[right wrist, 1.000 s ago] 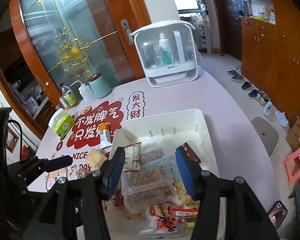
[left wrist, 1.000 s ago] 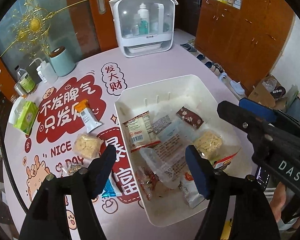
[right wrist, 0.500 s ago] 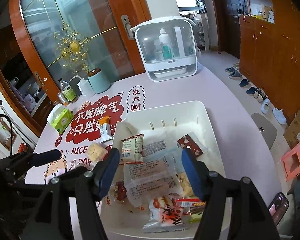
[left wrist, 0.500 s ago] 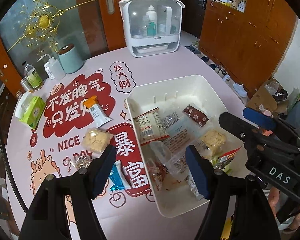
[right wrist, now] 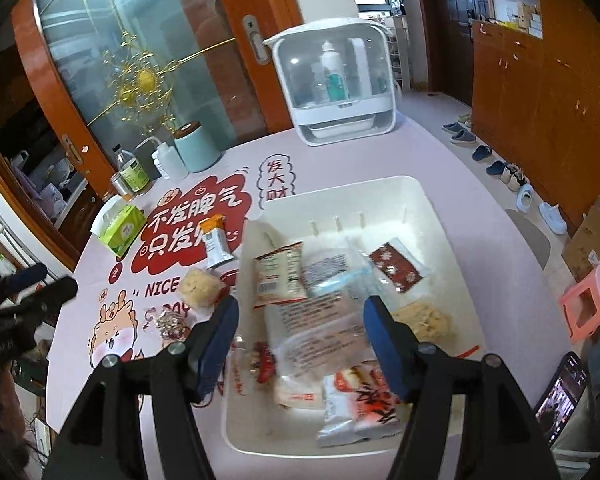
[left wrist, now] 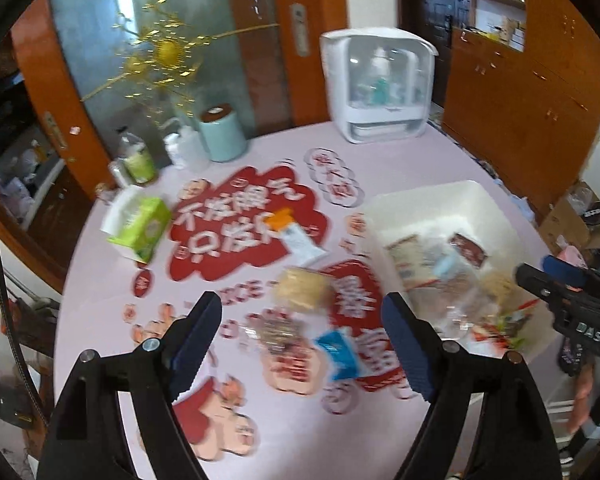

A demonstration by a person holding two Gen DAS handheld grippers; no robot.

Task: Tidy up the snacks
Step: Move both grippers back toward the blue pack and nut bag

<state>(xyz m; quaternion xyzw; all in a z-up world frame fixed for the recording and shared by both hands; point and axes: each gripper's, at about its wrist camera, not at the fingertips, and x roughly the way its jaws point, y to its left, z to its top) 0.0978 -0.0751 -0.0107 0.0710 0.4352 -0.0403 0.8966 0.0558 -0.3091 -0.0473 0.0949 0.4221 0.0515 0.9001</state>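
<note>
Your round table (right wrist: 440, 152), covered in a pink cloth printed with red and white slogans, carries everything here, and at its far edge stands the white storage cabinet (right wrist: 334, 88) with a clear front and bottles inside. Nearer you sits the white bin (right wrist: 432, 216), already holding a spread of snack packets: a beige packet with a barcode, a large clear bag with printed text, a dark red packet with white flowers and a red-and-white pack at the near end. Left of the bin, the mint canister (right wrist: 196, 148), a white squeeze bottle and a green-labelled bottle stand at the cloth's back edge, with the green tissue box (right wrist: 122, 230) just in front of them. Four snacks lie loose on the cloth beside the bin: the orange-topped bar (right wrist: 216, 242), the pale crumbly cake (right wrist: 200, 290) in clear wrap, the small brown-wrapped sweet (right wrist: 171, 326) and the blue packet (left wrist: 338, 354). Your left gripper (left wrist: 302, 338) hangs over those loose snacks, its jaws have just been opening and stand spread with nothing pinched, the view blurred. Your right gripper (right wrist: 300, 342) hovers above the bin's contents, jaws apart after widening, gripping nothing
</note>
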